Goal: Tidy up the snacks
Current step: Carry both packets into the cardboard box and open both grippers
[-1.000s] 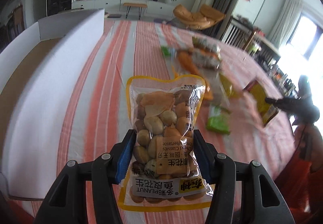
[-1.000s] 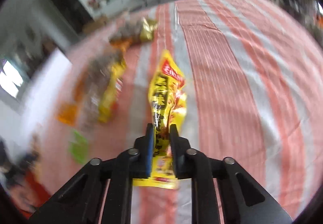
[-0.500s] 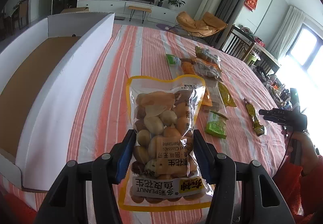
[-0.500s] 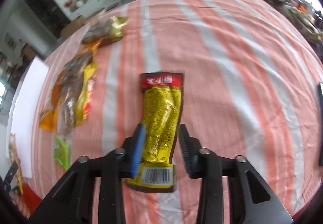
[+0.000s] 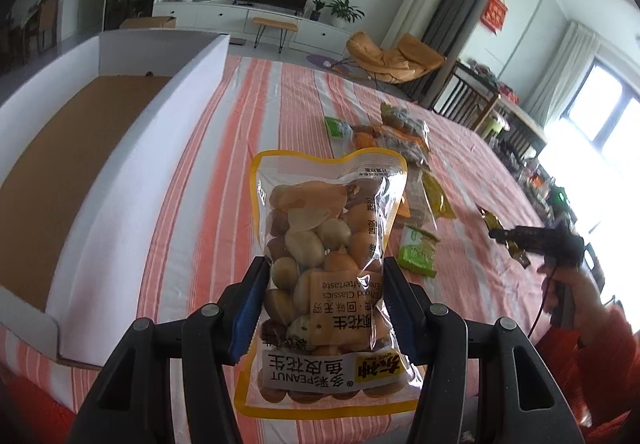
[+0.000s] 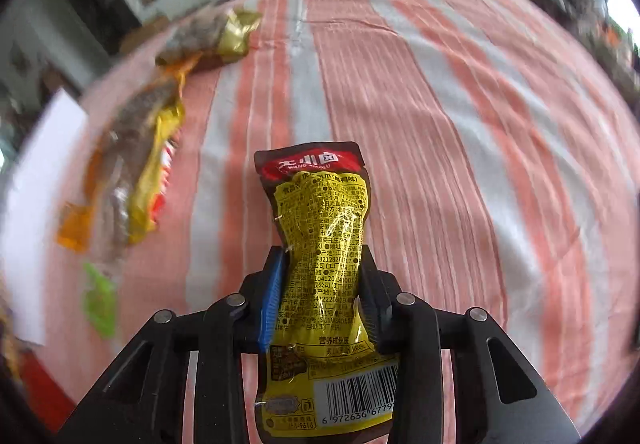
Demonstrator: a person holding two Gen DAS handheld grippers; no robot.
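My left gripper (image 5: 324, 276) is shut on a clear peanut bag with a yellow rim (image 5: 328, 236) and holds it above the striped tablecloth, to the right of the white cardboard box (image 5: 132, 148). My right gripper (image 6: 320, 276) is shut on a yellow snack pouch with a red top (image 6: 324, 228), held above the cloth. It also shows far right in the left wrist view (image 5: 520, 240), gripping the pouch (image 5: 496, 228).
Several snack packs lie on the cloth: a green pack (image 5: 418, 250), a yellow pack (image 5: 436, 194), a heap of orange and clear packs (image 5: 396, 136). In the right wrist view these lie to the left (image 6: 132, 172), with a gold pack (image 6: 216, 36) farther back.
The right gripper has lifted and turned the yellow pouch, its printed back now facing the camera. The left gripper has risen with the peanut bag, showing more of the box's inside.
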